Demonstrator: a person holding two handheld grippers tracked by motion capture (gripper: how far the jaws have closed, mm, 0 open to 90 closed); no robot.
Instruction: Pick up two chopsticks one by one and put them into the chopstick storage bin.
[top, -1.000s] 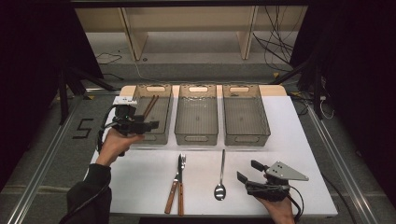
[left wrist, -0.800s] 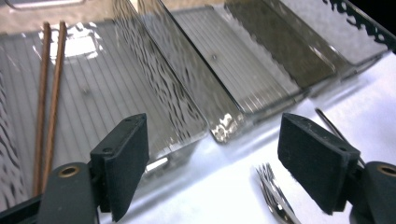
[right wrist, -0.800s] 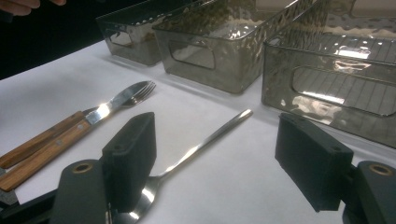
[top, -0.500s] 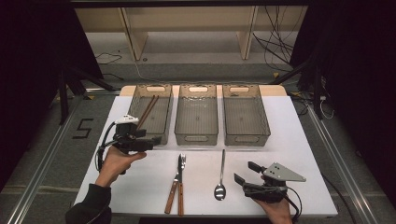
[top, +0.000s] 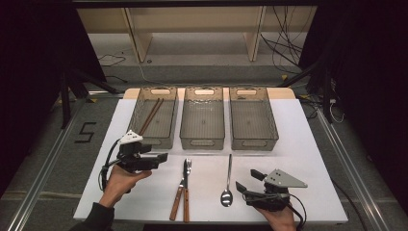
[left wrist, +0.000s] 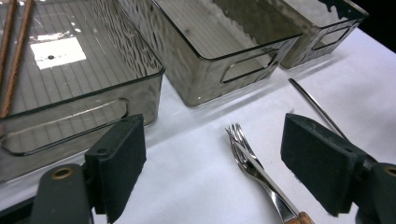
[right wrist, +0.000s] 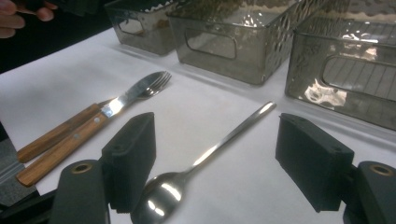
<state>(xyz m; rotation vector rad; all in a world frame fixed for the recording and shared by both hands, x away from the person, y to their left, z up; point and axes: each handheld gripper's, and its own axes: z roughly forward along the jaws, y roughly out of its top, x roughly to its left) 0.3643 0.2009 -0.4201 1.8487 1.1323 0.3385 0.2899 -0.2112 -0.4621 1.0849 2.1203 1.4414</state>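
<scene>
A fork (top: 186, 166) and a knife (top: 179, 197) with wooden handles lie together on the white table (top: 312, 154), and a steel spoon (top: 227, 185) lies to their right. My left gripper (top: 162, 157) stands open just left of the fork, jaws pointing right. In the left gripper view the fork tines (left wrist: 242, 142) sit between the open jaws of the left gripper (left wrist: 222, 163). My right gripper (top: 247, 180) rests open just right of the spoon bowl. In the right gripper view the spoon (right wrist: 233, 133) runs between the wide jaws of the right gripper (right wrist: 224, 158), beside the fork (right wrist: 156, 84) and knife (right wrist: 88, 126).
Three smoky clear bins stand in a row behind the cutlery: left bin (top: 168, 139), middle bin (top: 202, 142), right bin (top: 255, 143). Two brown chopsticks (top: 150, 115) lie in the left bin. The table's near edge is close behind both hands.
My left gripper has come back from the left bin toward the near side and now sits low beside the fork. The right gripper has stayed put.
</scene>
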